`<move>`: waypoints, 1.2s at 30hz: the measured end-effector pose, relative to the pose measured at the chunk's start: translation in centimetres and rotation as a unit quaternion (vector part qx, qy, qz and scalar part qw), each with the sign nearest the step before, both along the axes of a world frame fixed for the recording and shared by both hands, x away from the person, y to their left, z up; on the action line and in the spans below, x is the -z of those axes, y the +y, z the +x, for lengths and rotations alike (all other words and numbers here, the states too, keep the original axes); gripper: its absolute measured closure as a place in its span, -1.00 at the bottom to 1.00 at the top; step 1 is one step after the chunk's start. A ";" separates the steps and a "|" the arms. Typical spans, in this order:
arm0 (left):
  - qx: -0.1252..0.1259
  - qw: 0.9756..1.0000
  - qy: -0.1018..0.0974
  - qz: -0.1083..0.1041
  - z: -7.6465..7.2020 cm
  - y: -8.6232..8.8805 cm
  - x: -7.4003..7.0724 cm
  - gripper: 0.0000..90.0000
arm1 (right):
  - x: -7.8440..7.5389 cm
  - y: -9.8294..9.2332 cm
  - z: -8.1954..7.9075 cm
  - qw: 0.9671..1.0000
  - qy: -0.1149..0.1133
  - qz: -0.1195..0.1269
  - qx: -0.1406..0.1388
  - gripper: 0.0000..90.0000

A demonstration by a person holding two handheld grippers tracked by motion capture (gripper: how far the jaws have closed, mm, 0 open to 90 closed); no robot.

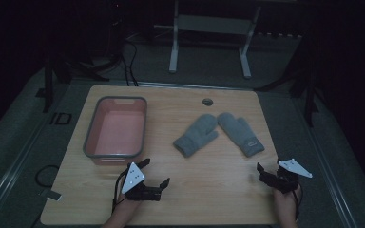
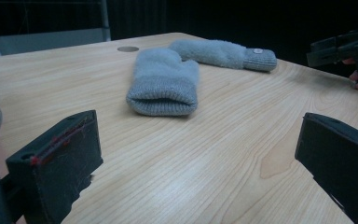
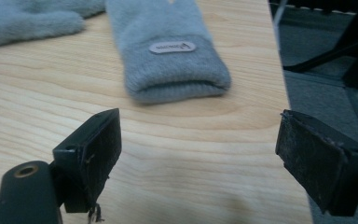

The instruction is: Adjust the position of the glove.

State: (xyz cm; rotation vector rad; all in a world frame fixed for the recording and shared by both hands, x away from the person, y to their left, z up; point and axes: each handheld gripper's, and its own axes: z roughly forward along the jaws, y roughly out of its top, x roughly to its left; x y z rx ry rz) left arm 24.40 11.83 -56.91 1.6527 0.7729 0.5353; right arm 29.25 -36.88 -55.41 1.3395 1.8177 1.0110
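The left tool [image 1: 153, 172] is held low over the near part of the bench [image 1: 218, 190], just in front of the basin, and its two black jaws stand wide apart with nothing between them. In the left gripper view the same jaws rise at both lower corners, and the bare wood shows between them. The right tool [image 1: 267, 172] hovers at the near right corner of the bench, close to the edge; its jaws are also wide apart and hold nothing. Each tool carries a grey three-cornered plate on top, and a hand [image 1: 283, 202] of the person grips it from below.

Beyond the tools, in the middle of the bench, lie two grey knitted mittens. The left mitten [image 1: 197, 134] lies flat with its open cuff toward the left tool. The right mitten [image 1: 241, 134] lies with its cuff toward the right tool, and a small label [image 3: 172, 47] sits on this cuff. The finger ends of the two mittens meet or nearly touch at the far side, so together they form a spread shape.

At the left side of the bench stands a pink basin [image 1: 95, 124] with a grey rim, and it is empty. A small round hole [image 1: 207, 101] is in the bench near the far edge. Behind the bench a white metal frame [image 1: 173, 52] stands on the dark floor.
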 end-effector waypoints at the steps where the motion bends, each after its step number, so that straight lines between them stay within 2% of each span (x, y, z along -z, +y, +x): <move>1: -0.002 1.000 0.000 0.000 0.0 0.0 0.0 -0.99 | -0.1 0.1 0.0 1.000 0.003 0.003 -0.010 -0.69; 4: -0.002 1.000 -0.001 -0.005 -0.1 0.0 0.0 -0.99 | -0.4 0.4 0.2 1.000 0.012 -0.010 -0.021 -0.67; 5: -0.002 1.000 -0.001 -0.009 -0.1 0.1 0.0 -0.99 | -0.5 0.5 0.3 0.999 0.020 -0.008 -0.025 -0.66; 6: 0.005 1.000 0.005 -0.023 0.0 0.3 -0.1 -0.99 | -0.9 0.6 0.5 0.999 0.030 -0.002 -0.025 -0.66; 9: 0.004 0.999 0.013 -0.031 0.0 0.5 0.0 -0.99 | -1.4 0.6 0.6 0.999 0.031 0.007 -0.031 -0.66; 11: 0.004 1.000 0.011 -0.024 -0.1 0.6 0.1 -0.99 | -2.5 0.7 1.0 0.999 0.033 0.004 -0.032 -0.66; 12: 0.003 1.000 0.011 -0.024 -0.1 0.6 0.1 -0.99 | -2.5 0.7 1.0 0.999 0.033 0.004 -0.032 -0.66; 15: 0.000 1.000 0.005 -0.023 -0.2 0.6 -0.1 -0.99 | -4.1 0.8 1.7 0.999 0.033 0.003 -0.036 -0.66; 20: -0.006 1.000 -0.001 -0.007 -0.4 0.7 -0.3 -0.99 | -5.4 1.2 2.6 0.999 0.032 0.006 -0.044 -0.66; 21: -0.008 1.000 0.000 -0.007 -0.4 0.7 -0.3 -0.99 | -5.9 1.5 3.0 0.999 0.021 0.005 -0.044 -0.71; 22: -0.009 1.000 0.000 -0.009 -0.4 0.8 -0.3 -0.99 | -5.9 1.5 3.0 0.999 0.021 0.005 -0.044 -0.71; 23: -0.009 1.000 0.000 -0.012 -0.4 0.8 -0.3 -0.99 | -6.2 1.8 3.2 0.999 0.015 -0.002 -0.046 -0.71; 24: -0.010 1.000 0.000 -0.011 -0.5 0.8 -0.3 -0.99 | -6.6 2.5 3.6 0.998 0.009 -0.021 -0.053 -0.72; 26: -0.013 1.000 -0.001 -0.006 -0.5 0.8 -0.4 -0.99 | -7.1 3.1 4.0 0.998 0.007 -0.005 -0.069 -0.72; 27: -0.020 1.000 -0.004 0.003 -0.6 0.7 -0.5 -0.99 | -7.3 3.4 4.3 0.997 0.014 0.005 -0.078 -0.72; 28: -0.020 1.000 -0.004 0.003 -0.6 0.7 -0.5 -0.99 | -7.3 3.4 4.3 0.997 0.014 0.005 -0.078 -0.72; 29: -0.021 1.000 -0.004 0.004 -0.6 0.7 -0.5 -0.99 | -7.4 3.7 4.6 0.996 0.019 0.017 -0.087 -0.73; 32: -0.019 1.000 0.001 0.002 -0.5 0.8 -0.5 -0.99 | -7.8 5.4 5.4 0.995 0.018 0.018 -0.100 -0.73; 35: -0.018 1.000 0.002 -0.001 -0.5 0.8 -0.5 -0.99 | -7.9 6.1 5.9 0.993 0.024 0.020 -0.110 -0.71; 36: -0.018 1.000 0.003 -0.002 -0.5 0.8 -0.5 -0.99 | -8.0 6.9 6.4 0.993 0.028 0.007 -0.115 -0.70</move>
